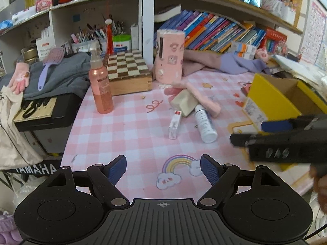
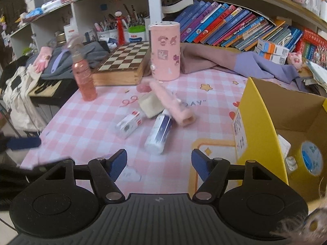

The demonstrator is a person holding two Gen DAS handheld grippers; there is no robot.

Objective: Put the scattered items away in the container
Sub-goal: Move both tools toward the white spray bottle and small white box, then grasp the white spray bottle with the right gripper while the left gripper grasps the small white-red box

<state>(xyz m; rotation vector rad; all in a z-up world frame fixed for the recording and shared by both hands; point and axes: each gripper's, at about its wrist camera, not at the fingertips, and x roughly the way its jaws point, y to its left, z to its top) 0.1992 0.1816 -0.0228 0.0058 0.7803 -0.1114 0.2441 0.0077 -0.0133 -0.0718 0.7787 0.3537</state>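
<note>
On the pink checked tablecloth (image 1: 126, 134) lie a small white box (image 1: 175, 124) (image 2: 129, 125), a white tube with a blue label (image 1: 205, 123) (image 2: 159, 133), a beige block (image 1: 184, 101) (image 2: 150, 105) and a long pink case (image 1: 202, 100) (image 2: 173, 106), bunched together. A yellow cardboard box (image 1: 271, 102) (image 2: 259, 126) stands open at the right, with a tape roll (image 2: 308, 159) inside. My left gripper (image 1: 163, 169) is open over the cloth, short of the pile. My right gripper (image 2: 159, 165) is open with nothing between its fingers, just before the tube.
A pink spray bottle (image 1: 101, 85) (image 2: 83, 75) stands at the left, beside a wooden chessboard box (image 1: 128, 71) (image 2: 122, 61). A tall pink canister (image 1: 168, 57) (image 2: 165, 51) stands behind the pile. Purple cloth (image 2: 255, 65) and shelves of books (image 2: 235, 26) fill the back.
</note>
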